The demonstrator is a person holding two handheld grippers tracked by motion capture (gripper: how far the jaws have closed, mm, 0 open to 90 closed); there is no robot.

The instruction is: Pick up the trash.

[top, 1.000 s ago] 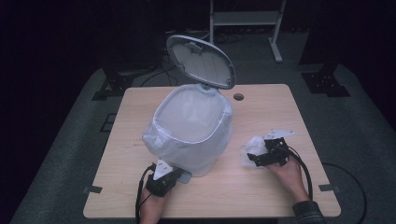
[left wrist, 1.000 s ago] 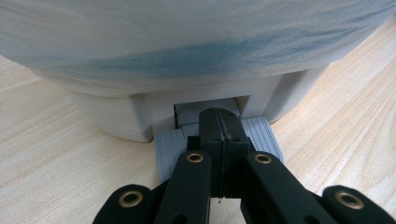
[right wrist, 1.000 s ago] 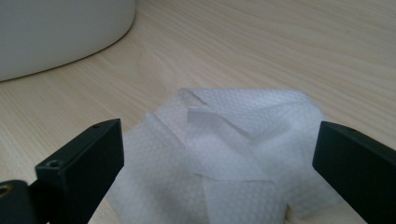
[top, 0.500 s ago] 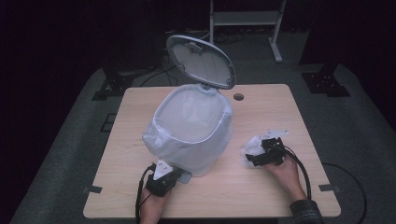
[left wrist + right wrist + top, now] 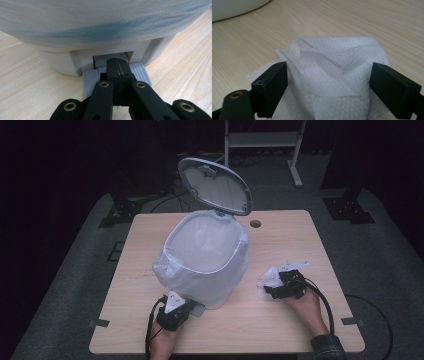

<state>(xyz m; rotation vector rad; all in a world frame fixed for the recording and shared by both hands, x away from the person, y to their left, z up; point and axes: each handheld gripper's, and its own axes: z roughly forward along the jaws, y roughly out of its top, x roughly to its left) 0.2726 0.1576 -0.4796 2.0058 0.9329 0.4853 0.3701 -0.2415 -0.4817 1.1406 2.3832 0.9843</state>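
A white pedal bin [image 5: 205,265] lined with a white bag [image 5: 100,22] stands mid-table, and its grey lid [image 5: 215,185] is tipped up. My left gripper [image 5: 186,308] is at the bin's front foot. In the left gripper view it [image 5: 117,66] is shut, with its tips resting on the ribbed grey pedal [image 5: 91,77]. A crumpled white paper towel [image 5: 267,280] lies to the right of the bin. My right gripper [image 5: 281,287] is open, and in the right gripper view [image 5: 332,75] its jaws stand either side of the towel [image 5: 332,62].
The wooden table [image 5: 300,235] has a small round cable hole [image 5: 255,224] behind the bin. Cables trail from both grippers toward the front edge. A white metal stand [image 5: 262,140] is on the dark floor beyond the table.
My right gripper has edged slightly left, closer over the paper towel. The left gripper stays on the pedal and the lid stays raised.
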